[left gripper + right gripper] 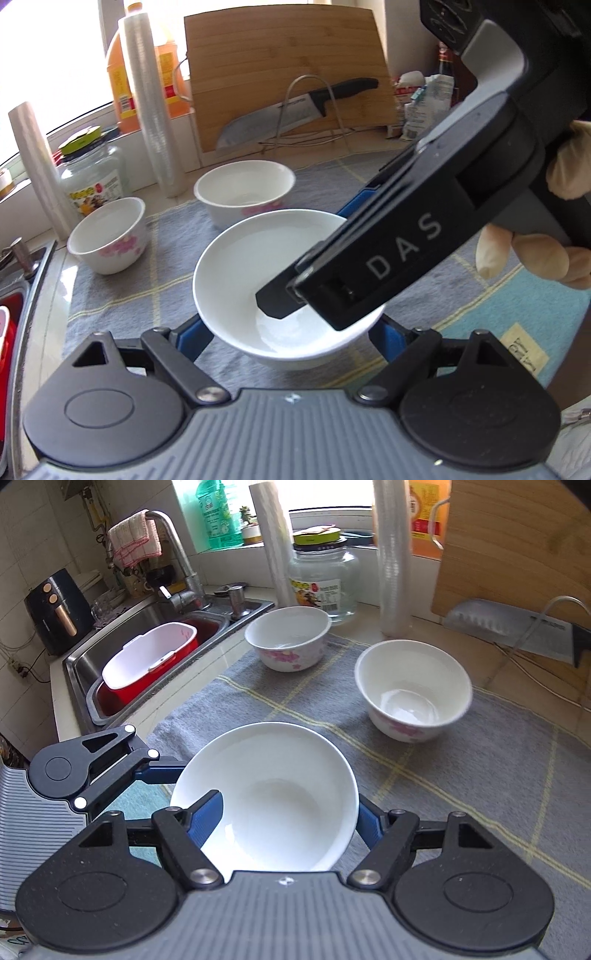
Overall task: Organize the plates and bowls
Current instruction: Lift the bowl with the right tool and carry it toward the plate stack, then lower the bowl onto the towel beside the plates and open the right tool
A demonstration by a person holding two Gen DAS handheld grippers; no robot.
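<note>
A plain white bowl (236,266) (277,775) hangs tilted just above the grey checked cloth (461,775), with both grippers on it. My left gripper (288,343) reaches under it. Its blue fingers (192,332) run in beneath the bowl's sides, where the tips are hidden. My right gripper (288,812) (314,254) grips the wall, with one finger inside the bowl and the other outside. Two white bowls with pink flowers stand empty and upright on the cloth behind, one on the left (288,638) (107,236) and one on the right (412,690) (245,192).
A sink (74,657) with a red and white tub (147,664) lies to the left of the cloth. Behind the bowls stand a glass jar (325,579), two rolls of film (393,565), and a cutting board (284,74) with a knife (280,118) on a wire rack. A gloved hand (517,254) holds the right gripper.
</note>
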